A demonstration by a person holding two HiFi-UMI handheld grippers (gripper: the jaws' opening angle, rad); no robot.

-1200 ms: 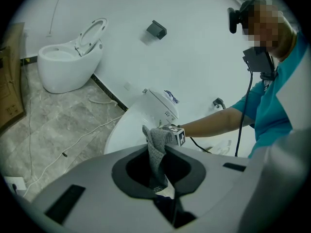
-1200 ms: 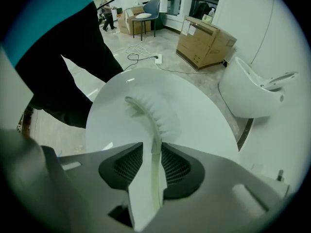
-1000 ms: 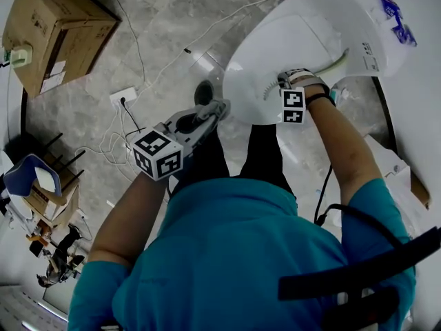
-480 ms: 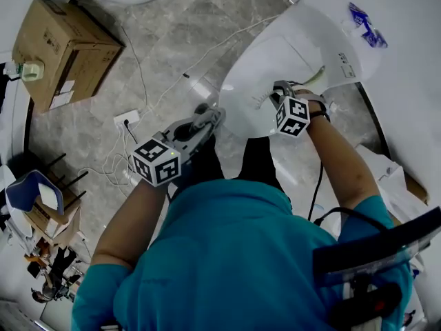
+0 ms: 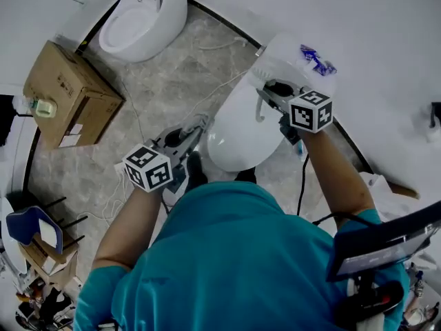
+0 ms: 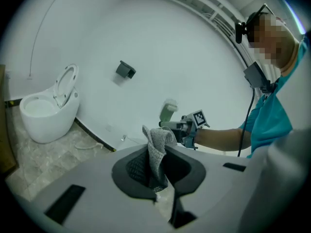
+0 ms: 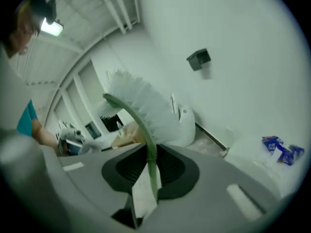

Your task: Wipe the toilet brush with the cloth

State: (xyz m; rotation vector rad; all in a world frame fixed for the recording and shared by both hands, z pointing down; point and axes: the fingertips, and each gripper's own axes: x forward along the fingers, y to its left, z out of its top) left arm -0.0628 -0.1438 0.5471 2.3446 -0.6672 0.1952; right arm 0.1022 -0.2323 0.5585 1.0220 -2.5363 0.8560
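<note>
The left tongs (image 6: 158, 168) are clamped on a grey cloth (image 6: 158, 140), held in the air beside the toilet (image 5: 238, 126). The right tongs (image 7: 150, 168) grip the toilet brush (image 7: 141, 103) by its green handle, white bristles up, over the toilet.

With both forearms stretched forward, your left gripper (image 5: 191, 128) has its jaws pinched on the cloth (image 6: 156, 147), while your right gripper (image 5: 270, 92), out ahead on the right, clamps the toilet brush (image 7: 146, 108) by its stem.
</note>
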